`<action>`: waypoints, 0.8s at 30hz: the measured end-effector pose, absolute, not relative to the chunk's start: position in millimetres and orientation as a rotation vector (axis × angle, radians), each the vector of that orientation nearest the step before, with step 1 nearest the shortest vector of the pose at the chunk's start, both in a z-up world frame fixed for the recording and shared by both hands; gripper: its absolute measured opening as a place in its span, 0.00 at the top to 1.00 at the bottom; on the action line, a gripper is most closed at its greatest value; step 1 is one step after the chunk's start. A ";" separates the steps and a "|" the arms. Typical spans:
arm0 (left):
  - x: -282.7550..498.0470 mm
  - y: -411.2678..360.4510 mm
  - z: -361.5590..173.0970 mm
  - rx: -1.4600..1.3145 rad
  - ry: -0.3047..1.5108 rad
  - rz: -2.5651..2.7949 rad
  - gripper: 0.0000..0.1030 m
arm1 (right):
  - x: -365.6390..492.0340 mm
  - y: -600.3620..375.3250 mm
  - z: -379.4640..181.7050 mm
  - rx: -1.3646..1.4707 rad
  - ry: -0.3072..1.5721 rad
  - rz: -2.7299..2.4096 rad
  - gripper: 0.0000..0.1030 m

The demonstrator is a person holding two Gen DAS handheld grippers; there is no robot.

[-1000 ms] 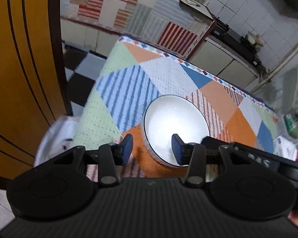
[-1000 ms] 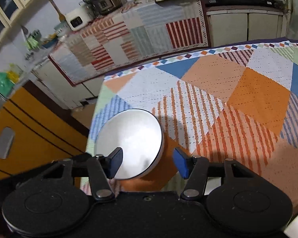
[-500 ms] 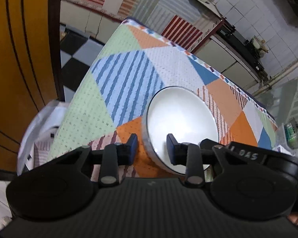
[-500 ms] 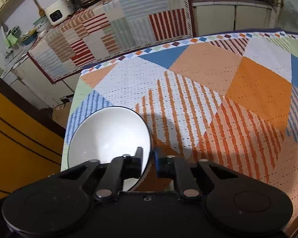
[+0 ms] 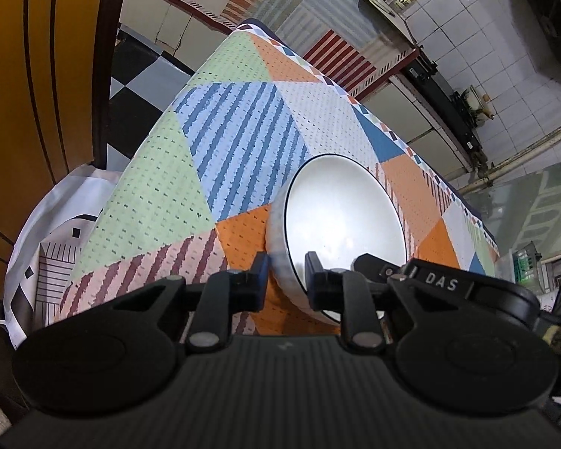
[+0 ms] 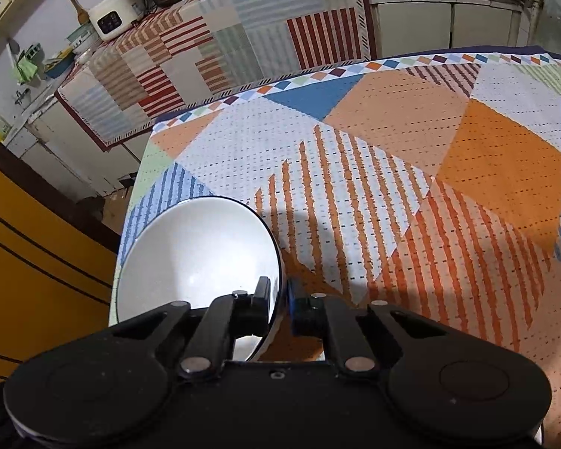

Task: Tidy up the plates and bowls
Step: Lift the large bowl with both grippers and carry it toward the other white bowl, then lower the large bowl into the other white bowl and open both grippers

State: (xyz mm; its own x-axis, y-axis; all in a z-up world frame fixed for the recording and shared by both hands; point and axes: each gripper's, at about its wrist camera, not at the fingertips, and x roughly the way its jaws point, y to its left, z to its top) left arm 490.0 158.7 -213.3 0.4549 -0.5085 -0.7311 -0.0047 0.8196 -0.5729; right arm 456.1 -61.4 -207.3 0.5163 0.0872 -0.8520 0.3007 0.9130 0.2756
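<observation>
**Bowl at the tabletop corner, a gripper on either side**

I see the bowl [image 5: 342, 220] on the tabletop [image 5: 239, 134], near its corner and close to the near edge. My left gripper [image 5: 286, 275] straddles the bowl's left rim, one finger outside the wall and one inside. My right gripper [image 6: 278, 299] straddles the opposite rim. Behind the tabletop runs a counter [image 6: 190, 52] carrying a rice cooker [image 6: 112, 15]. A door [image 5: 37, 56] stands left of the tabletop.

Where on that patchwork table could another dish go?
Nearly anywhere: the cloth lies bare from the white bowl across to the diamond-trimmed far edge and rightward. The only tight spot is the near left corner, where the left gripper and right gripper pinch that bowl's rim.
</observation>
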 end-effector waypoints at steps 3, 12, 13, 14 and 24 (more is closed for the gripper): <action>486.6 158.9 -208.7 -0.548 1.101 -0.305 0.83 | 453.4 -62.7 -206.4 0.467 1.018 -0.144 0.89; 441.4 158.4 -143.3 -0.475 1.024 -0.390 0.82 | 417.5 -77.6 -161.8 0.565 0.997 -0.071 0.89; 435.4 158.2 -135.7 -0.473 1.016 -0.406 0.82 | 411.6 -81.1 -155.1 0.573 0.995 -0.063 0.89; 428.7 157.1 -127.9 -0.469 1.009 -0.423 0.82 | 404.9 -84.4 -148.2 0.580 0.992 -0.053 0.89; 365.1 124.5 -79.3 -0.406 0.982 -0.491 0.81 | 337.1 -119.3 -100.0 0.599 0.964 -0.015 0.88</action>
State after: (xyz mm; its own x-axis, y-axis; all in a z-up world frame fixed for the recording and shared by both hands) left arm 365.1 124.5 -79.3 0.4632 -0.5640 -0.6837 0.2091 0.8192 -0.5341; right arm 337.1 -119.3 -100.0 0.5830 0.2465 -0.7741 0.2712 0.8391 0.4715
